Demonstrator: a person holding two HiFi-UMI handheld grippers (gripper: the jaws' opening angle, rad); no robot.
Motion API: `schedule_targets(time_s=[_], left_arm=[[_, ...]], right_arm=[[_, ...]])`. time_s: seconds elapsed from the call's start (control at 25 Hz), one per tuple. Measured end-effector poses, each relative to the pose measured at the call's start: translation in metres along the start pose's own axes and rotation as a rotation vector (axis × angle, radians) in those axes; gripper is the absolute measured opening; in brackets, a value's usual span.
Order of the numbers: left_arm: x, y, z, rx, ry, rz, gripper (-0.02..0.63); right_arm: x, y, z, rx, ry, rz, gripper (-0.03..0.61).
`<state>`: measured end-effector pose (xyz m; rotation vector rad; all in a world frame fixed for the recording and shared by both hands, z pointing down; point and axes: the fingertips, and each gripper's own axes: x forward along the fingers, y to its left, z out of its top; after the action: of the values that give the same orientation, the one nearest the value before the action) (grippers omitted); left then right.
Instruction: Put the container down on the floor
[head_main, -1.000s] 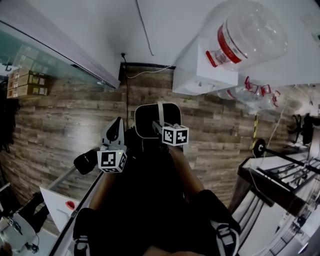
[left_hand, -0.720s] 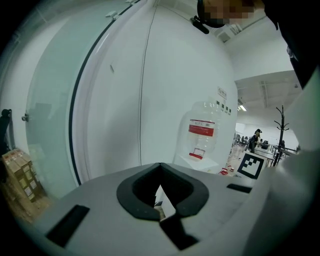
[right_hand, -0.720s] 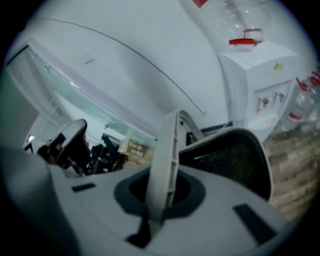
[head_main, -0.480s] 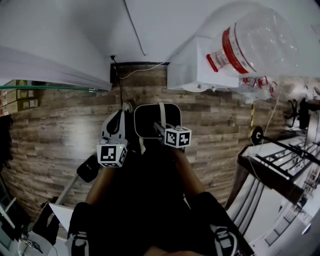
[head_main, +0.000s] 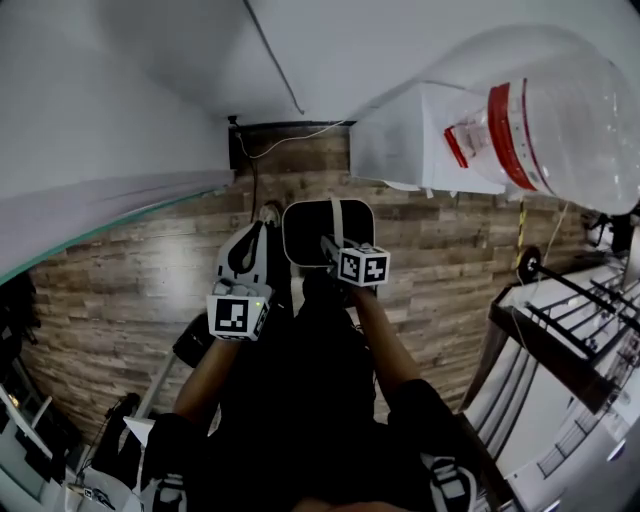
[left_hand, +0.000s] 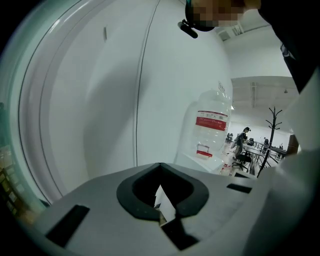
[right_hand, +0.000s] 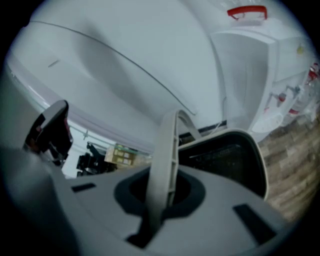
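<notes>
A black container (head_main: 325, 232) with a white rim hangs above the wood-plank floor (head_main: 120, 270) in the head view. Its pale handle (head_main: 338, 215) runs up into my right gripper (head_main: 330, 245), which is shut on it. The right gripper view shows the handle (right_hand: 165, 160) pinched between the jaws of that gripper (right_hand: 160, 195), with the container (right_hand: 227, 155) just beyond. My left gripper (head_main: 246, 258) is held beside the container on its left, apart from it. In the left gripper view, its jaws (left_hand: 161, 197) are shut with nothing between them.
A white water dispenser (head_main: 425, 140) carries a large clear bottle (head_main: 560, 120) with a red label at upper right, the same bottle (left_hand: 210, 132) that the left gripper view shows. A dark metal rack (head_main: 570, 330) stands at right. A cable (head_main: 275, 60) runs down the white wall. Clutter sits at lower left.
The head view has swung, so the dispenser and bottle slid right and look larger. Both grippers and the hanging container shifted slightly right in the picture; the right grip on the handle is unchanged.
</notes>
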<state>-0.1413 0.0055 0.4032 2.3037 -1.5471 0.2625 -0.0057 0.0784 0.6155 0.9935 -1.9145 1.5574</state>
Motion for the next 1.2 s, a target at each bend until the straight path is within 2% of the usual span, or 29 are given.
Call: schedule_targets(time_s=[0.32, 0.6, 0.84, 0.96, 1.04, 1.2], left_arm=[[0.043, 0.015, -0.004, -0.016, -0.004, -0.012, 0.026], [0.079, 0.026, -0.039, -0.020, 0.006, -0.012, 0.026], [0.104, 0.036, -0.059, -0.064, 0.006, 0.007, 0.026], [0.115, 0.052, -0.071, -0.056, 0.027, 0.024, 0.026], [0.127, 0.057, -0.076, -0.026, 0.028, 0.024, 0.027], [0.148, 0.058, -0.082, -0.047, 0.011, 0.019, 0.026]], right_arm=[[0.059, -0.034, 0.026, -0.022, 0.007, -0.037, 0.032], [0.118, -0.082, 0.029, -0.030, 0.024, -0.063, 0.032], [0.164, -0.131, 0.037, -0.017, 0.032, -0.092, 0.032], [0.200, -0.149, 0.041, -0.016, 0.036, -0.072, 0.032], [0.218, -0.160, 0.045, -0.032, 0.039, -0.060, 0.032], [0.237, -0.187, 0.053, -0.085, 0.047, -0.077, 0.032]])
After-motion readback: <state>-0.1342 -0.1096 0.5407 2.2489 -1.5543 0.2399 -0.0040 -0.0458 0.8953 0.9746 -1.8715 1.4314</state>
